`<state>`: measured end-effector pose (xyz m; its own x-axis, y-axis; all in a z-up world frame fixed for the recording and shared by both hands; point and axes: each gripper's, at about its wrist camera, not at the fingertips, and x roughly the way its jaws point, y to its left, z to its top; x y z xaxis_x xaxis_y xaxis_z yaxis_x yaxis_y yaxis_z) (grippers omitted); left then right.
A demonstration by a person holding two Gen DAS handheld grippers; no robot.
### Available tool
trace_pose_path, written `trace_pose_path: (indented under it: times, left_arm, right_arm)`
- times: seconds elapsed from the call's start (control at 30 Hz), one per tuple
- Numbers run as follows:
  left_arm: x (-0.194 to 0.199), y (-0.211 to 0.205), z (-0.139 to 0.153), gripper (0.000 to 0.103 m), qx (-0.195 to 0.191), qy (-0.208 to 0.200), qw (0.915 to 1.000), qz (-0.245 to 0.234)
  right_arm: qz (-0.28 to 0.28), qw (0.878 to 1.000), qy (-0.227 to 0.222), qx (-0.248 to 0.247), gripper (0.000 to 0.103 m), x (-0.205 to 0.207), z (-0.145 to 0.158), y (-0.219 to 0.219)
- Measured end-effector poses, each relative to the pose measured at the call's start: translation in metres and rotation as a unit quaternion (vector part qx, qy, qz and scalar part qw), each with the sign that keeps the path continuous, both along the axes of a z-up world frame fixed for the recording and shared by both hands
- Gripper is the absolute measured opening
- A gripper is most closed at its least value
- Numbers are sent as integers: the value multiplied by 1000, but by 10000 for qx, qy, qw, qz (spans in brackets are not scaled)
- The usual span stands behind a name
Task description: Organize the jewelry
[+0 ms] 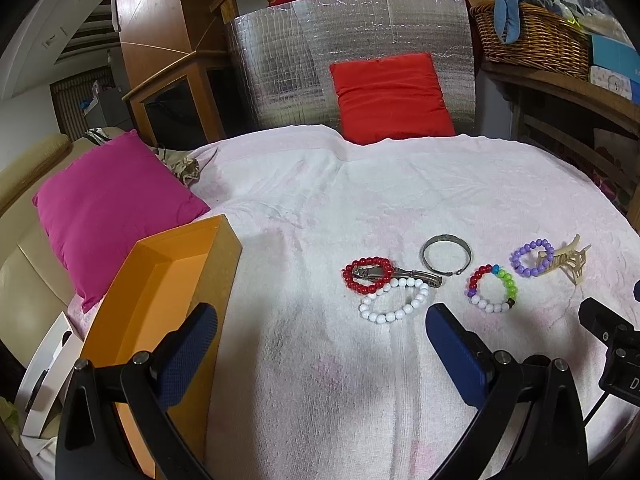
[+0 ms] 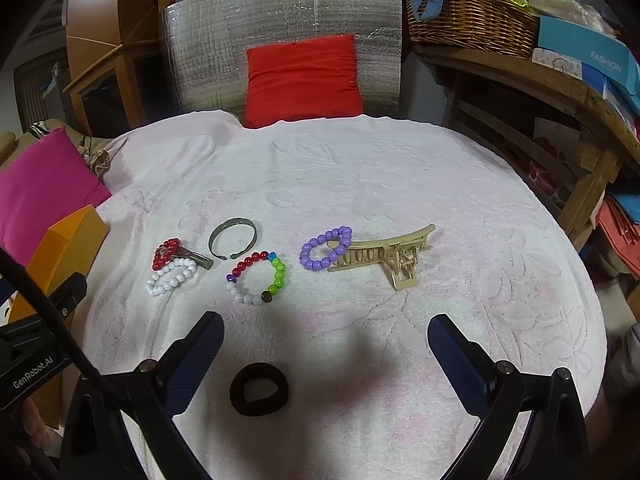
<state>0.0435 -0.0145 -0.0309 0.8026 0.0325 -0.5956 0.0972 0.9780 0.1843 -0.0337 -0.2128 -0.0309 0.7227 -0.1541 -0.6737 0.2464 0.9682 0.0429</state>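
Note:
On the white towel lie a red bead bracelet [image 1: 368, 276] over a metal watch band [image 1: 416, 278], a white bead bracelet [image 1: 394, 300], a metal bangle [image 1: 446, 256], a multicoloured bead bracelet [image 1: 492, 288], a purple bead bracelet [image 1: 531, 258] and a gold hair claw [image 1: 564, 260]. In the right wrist view they show as the red bracelet [image 2: 166, 254], white bracelet [image 2: 170, 278], bangle [image 2: 234, 238], multicoloured bracelet [image 2: 258, 278], purple bracelet [image 2: 326, 248] and claw [image 2: 388, 258]. A black hair tie [image 2: 259, 390] lies between the right fingers. My left gripper [image 1: 320, 344] is open and empty beside an open orange box [image 1: 160, 280]. My right gripper [image 2: 326, 356] is open.
A pink cushion [image 1: 112, 208] lies at the left beyond the box. A red cushion [image 1: 392, 96] leans on a silver foil panel [image 1: 280, 72] at the back. A wooden shelf [image 2: 540, 88] with a wicker basket [image 2: 468, 16] and boxes stands at the right.

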Motion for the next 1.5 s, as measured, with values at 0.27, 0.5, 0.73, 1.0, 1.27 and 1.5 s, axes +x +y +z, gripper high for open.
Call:
trace_pose_path:
  times: [0.27,0.5,0.73,1.0,1.27,1.5]
  left_arm:
    - [2,0,0,103,12,22,10000,-3]
    - [9,4,-4,103,-39,139,9999,-78]
    - [38,21,-16,103,-438,648,9957,-489]
    - [54,11,-30,103,-399,886,9900,-1024]
    - [61,17,-37,103,-441,1017,9900,-871]
    - [45,-4,-39,103,-787,1190,9779,-1531]
  right_arm:
    - [-8,10000,-40,-16,103,-1,1,-2]
    - [-54,9998,-165,10,103,-2,6,-20]
    - [479,9965,-183,653,98,9,14,-70]
    - [225,9833,221,1790,65,46,-3,-138]
    - [-377,9558,607,2852,60,76,-40,-168]
    - [-636,9451,689,3130,59,99,-55,-168]
